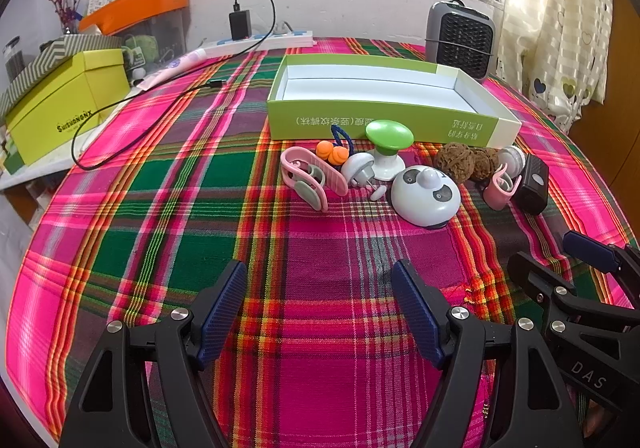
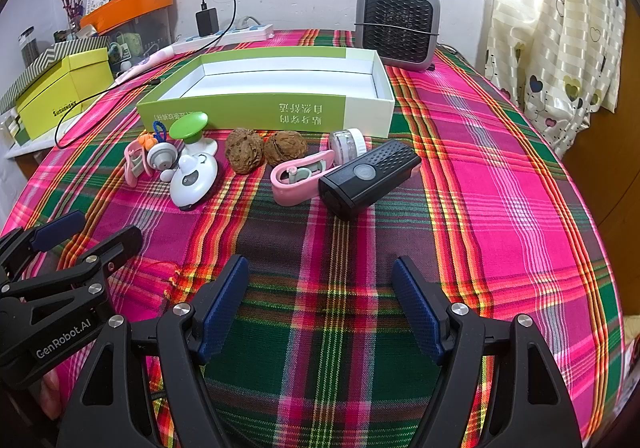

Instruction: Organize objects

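Nothing picked yet; I hold both tools open before the box [image 2: 256,109].
Next, right tool [image 2: 320,308] takes the black lamp [image 2: 370,177] near the box.

The near half of the worktop [image 2: 360,328] lies open cloth up to a row of small things across its middle: pink clip [image 1: 304,175], green-topped knob [image 1: 389,139], panda-faced dome [image 1: 426,193], two walnuts [image 2: 264,151], black lamp [image 2: 372,175]. Just behind the row stands the open green box [image 2: 264,107]. The right edge strip lies bare; a heater [image 2: 398,25] blocks the far right corner, and a cable [image 1: 120,119] crosses the left side.
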The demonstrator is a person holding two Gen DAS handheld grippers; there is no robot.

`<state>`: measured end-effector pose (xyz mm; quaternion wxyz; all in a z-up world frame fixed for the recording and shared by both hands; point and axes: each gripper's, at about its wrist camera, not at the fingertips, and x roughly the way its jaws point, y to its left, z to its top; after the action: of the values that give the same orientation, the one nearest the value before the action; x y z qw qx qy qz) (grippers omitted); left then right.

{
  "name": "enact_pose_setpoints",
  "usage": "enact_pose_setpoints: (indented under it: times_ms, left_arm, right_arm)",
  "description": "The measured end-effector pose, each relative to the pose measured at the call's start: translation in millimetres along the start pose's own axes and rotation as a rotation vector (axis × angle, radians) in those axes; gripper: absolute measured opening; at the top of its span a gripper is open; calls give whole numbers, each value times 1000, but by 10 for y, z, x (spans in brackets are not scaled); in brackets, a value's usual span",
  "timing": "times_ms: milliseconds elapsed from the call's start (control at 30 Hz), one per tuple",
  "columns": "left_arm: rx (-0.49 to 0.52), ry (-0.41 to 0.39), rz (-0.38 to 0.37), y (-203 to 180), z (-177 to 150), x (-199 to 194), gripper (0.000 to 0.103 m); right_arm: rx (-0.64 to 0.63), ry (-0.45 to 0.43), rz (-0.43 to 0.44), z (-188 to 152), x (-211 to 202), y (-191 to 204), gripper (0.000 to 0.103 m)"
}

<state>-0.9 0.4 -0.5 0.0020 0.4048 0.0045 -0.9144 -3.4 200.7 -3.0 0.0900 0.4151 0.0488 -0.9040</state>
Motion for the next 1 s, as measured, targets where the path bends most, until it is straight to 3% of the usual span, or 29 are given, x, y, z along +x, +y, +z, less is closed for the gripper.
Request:
enact_pose_setpoints:
  times_ms: [400, 600, 1000]
  left_arm:
    - [55, 15, -62, 63, 45, 19, 74]
    - [2, 17, -106, 212, 127, 52, 74]
    - [-66, 29, -163, 319, 290, 128, 74]
  right_arm:
    - [58, 10, 13, 48, 54, -199, 74]
    - [142, 8, 18, 151, 86, -372, 74]
    - [156, -16, 18, 402, 187, -442, 74]
